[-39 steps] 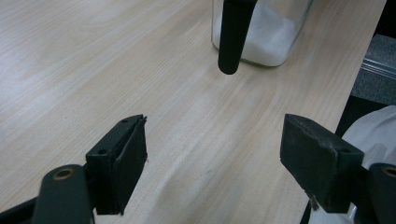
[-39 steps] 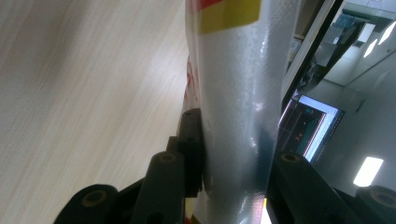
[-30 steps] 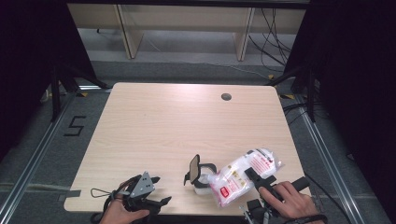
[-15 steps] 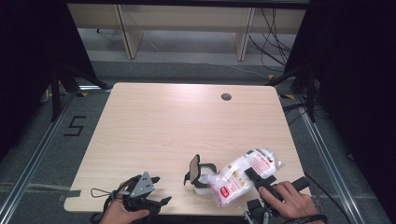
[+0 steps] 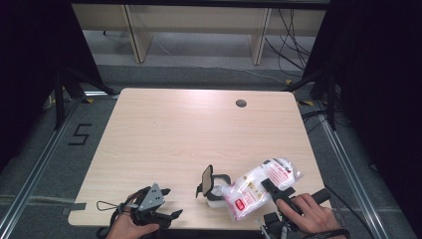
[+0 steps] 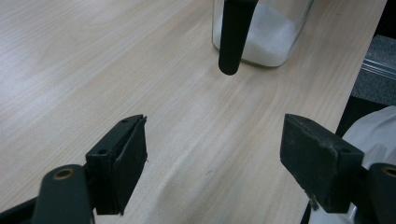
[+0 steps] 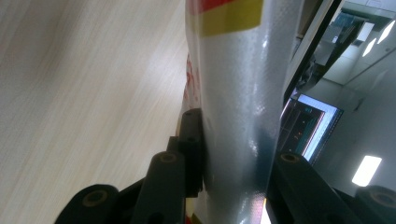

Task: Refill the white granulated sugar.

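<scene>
We work at the near edge of the table (image 5: 164, 129), whose far stretch lies bare up to a small round hole (image 5: 241, 103). The bag (image 5: 261, 185) carries red print too small to read. Our right gripper (image 5: 274, 190) is clamped on the bag beside the open-lidded jar (image 5: 215, 191); our left gripper (image 5: 171, 203) hovers with jaws spread wide, holding nothing.

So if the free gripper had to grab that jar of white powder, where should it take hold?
Probably the jar body, low down, jaws across its flat sides, coming in level from the left gripper. The raised lid blocks the top, and the bag crowds the far side.
</scene>
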`<move>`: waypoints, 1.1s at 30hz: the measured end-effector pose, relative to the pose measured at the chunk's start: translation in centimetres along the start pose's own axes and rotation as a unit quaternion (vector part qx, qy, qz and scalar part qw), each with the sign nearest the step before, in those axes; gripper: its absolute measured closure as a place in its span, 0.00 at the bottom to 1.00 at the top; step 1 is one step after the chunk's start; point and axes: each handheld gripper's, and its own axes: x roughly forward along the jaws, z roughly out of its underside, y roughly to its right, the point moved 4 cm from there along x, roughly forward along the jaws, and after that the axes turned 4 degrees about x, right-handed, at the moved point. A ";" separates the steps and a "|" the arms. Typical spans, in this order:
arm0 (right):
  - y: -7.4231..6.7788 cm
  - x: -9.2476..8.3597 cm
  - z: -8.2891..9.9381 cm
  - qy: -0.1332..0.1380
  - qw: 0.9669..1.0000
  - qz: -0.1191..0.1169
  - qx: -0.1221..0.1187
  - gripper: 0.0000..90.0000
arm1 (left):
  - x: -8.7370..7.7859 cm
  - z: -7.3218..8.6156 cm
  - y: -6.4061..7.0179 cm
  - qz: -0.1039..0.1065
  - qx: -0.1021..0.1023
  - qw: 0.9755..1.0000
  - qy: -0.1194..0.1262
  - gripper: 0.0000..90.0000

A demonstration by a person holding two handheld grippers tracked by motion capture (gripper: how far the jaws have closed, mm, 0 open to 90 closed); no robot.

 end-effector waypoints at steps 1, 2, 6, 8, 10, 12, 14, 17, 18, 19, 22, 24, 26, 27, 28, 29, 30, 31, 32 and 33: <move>0.0 0.0 0.0 0.000 1.000 0.000 0.000 0.83 | 0.0 0.0 0.0 0.000 0.000 1.000 0.000 0.25; 0.0 0.0 0.0 0.000 1.000 0.000 0.000 0.83 | 0.0 0.0 0.1 0.001 -0.003 1.000 0.002 0.25; 0.0 0.0 0.0 0.002 1.000 0.003 0.004 0.83 | 0.0 0.0 0.0 0.000 0.000 1.000 0.000 0.25; -0.2 -0.1 0.1 -0.007 1.000 -0.002 0.013 0.83 | 0.0 0.0 0.0 0.000 0.000 1.000 0.000 0.25; 0.0 0.0 0.0 -0.001 1.000 0.000 0.001 0.83 | 0.0 0.0 0.0 0.000 0.000 1.000 0.000 0.25; 0.0 0.0 0.0 0.000 1.000 -0.001 0.001 0.83 | 0.0 0.0 0.0 0.000 0.000 1.000 0.000 0.25; 0.0 0.0 0.0 0.000 1.000 -0.001 0.001 0.83 | 0.0 0.0 0.0 0.000 0.000 1.000 0.000 0.25; -0.2 0.0 0.1 -0.004 1.000 0.002 0.020 0.83 | 0.0 0.0 0.0 0.000 0.000 1.000 0.000 0.25; -0.1 0.0 0.0 0.001 1.000 0.004 0.013 0.83 | 0.0 0.0 0.0 0.000 0.000 1.000 0.000 0.25; -0.1 0.0 0.0 0.000 1.000 0.003 0.014 0.83 | 0.0 0.0 0.0 0.000 0.000 1.000 0.000 0.25; 0.1 0.1 0.0 0.007 1.000 0.009 0.005 0.83 | 0.0 0.0 0.0 0.000 0.000 1.000 0.000 0.25; 0.0 0.1 0.0 0.006 1.000 0.007 0.012 0.83 | 0.0 0.0 0.0 0.000 0.000 1.000 0.000 0.25; 0.0 0.1 0.0 0.006 1.000 0.007 0.012 0.83 | 0.0 0.0 0.0 0.000 0.000 1.000 0.000 0.25; 0.0 0.1 0.0 0.006 1.000 0.005 0.013 0.83 | 0.0 0.0 0.0 0.000 0.000 1.000 0.001 0.25; 0.0 0.1 0.0 0.006 1.000 0.006 0.014 0.83 | 0.0 0.0 0.0 0.000 0.001 1.000 0.001 0.25; 0.0 0.1 0.0 0.006 1.000 0.009 0.015 0.83 | 0.0 0.0 0.0 0.003 0.000 1.000 0.002 0.25; -0.1 0.1 0.1 0.005 1.000 0.006 0.017 0.83 | 0.0 0.0 0.0 0.003 0.001 1.000 0.001 0.25; -0.1 0.1 0.1 0.006 1.000 0.005 0.014 0.83 | 0.0 0.0 0.0 0.001 0.000 1.000 0.001 0.25; -0.1 0.1 0.1 0.006 1.000 0.005 0.015 0.83 | 0.0 0.0 0.0 0.000 0.000 1.000 0.000 0.25; 0.0 0.1 0.1 0.006 1.000 0.005 0.015 0.83 | 0.0 0.0 0.0 0.000 0.001 1.000 0.000 0.25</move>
